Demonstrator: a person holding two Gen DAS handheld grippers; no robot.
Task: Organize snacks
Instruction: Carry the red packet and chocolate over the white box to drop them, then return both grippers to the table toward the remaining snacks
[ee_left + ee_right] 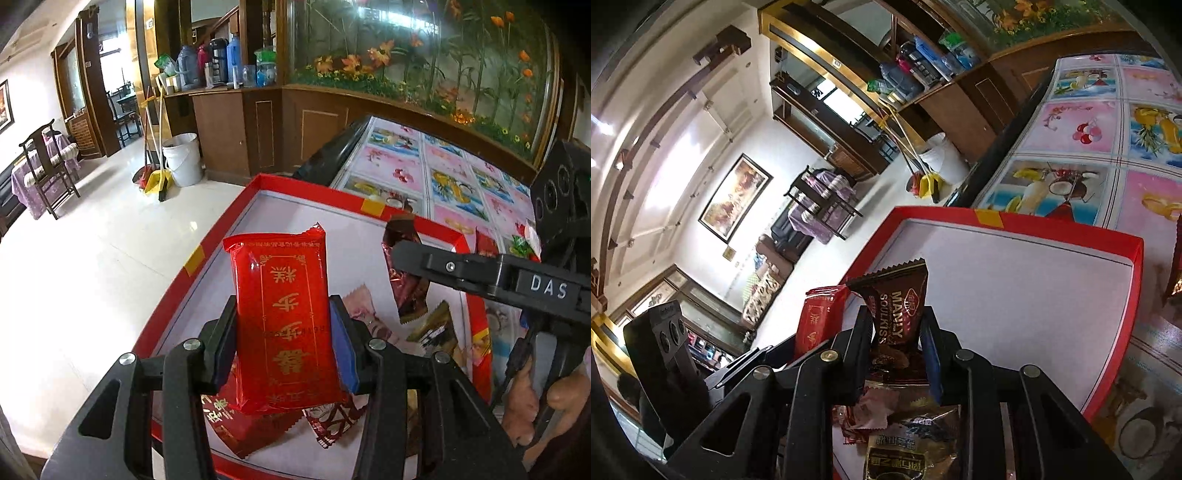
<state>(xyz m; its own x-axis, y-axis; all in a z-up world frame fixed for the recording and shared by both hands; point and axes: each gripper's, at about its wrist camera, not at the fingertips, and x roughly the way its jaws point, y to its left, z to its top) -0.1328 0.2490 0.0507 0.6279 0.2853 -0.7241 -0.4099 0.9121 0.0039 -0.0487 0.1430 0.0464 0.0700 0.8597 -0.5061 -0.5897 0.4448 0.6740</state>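
Above the red tray (369, 201), the left gripper (282, 325) clamps a red snack packet (282, 314); right of it, the right gripper (895, 325) pinches a brown chocolate packet (899, 295). Either slick wrapper may slip and land outside the tray if released too high.

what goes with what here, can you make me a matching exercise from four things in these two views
Things:
1 red snack pack
2 brown Soulkiss packet
3 red-rimmed box
4 white bucket

Places or states:
A on the floor by the cabinet
B gripped in the right tongs
C gripped in the left tongs
D on the table, snacks lying in it

Pairs: 1-C, 2-B, 3-D, 4-A
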